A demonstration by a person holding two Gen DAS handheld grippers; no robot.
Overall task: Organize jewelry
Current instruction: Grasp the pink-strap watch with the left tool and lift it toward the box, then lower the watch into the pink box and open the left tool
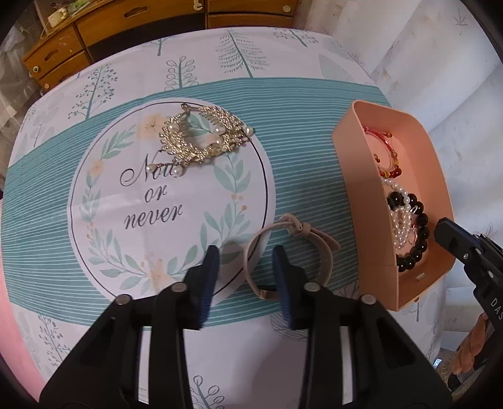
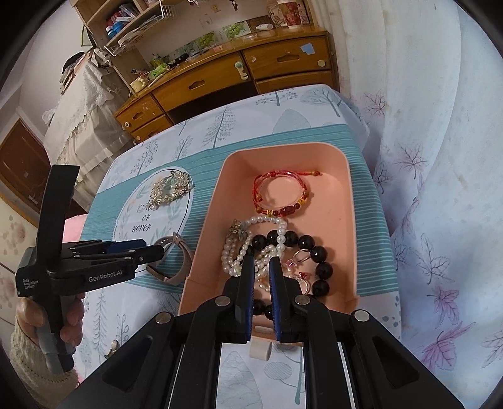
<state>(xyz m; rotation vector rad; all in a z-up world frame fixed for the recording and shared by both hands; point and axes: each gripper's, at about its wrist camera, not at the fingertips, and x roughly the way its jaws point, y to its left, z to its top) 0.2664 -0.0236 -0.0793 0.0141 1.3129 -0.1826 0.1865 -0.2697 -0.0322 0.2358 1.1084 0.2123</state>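
In the left wrist view I read a table covered by a white cloth printed with teal trees and a teal striped band (image 1: pixel 298 132), with a round "Now or never" motif (image 1: pixel 151 201) at its centre. A gold leaf-shaped hair comb with pearls (image 1: pixel 201 135) lies on the motif's upper part. My left gripper (image 1: pixel 245 254) hangs low over a beige strap watch (image 1: pixel 292 248), jaws spread to either side of the strap loop, not touching it. A pink rectangular plastic tray (image 1: pixel 358 195) sits to the right. Wooden drawers (image 1: pixel 94 28) stand beyond the table. In the right wrist view my right gripper (image 2: pixel 261 266) hovers over the tray's near end, jaws slightly parted and holding nothing, above a white pearl strand (image 2: pixel 239 248) and a black bead bracelet (image 2: pixel 320 254); a red cord bracelet (image 2: pixel 279 195) lies farther in. A leaf-print curtain (image 2: pixel 440 188) hangs on the right.
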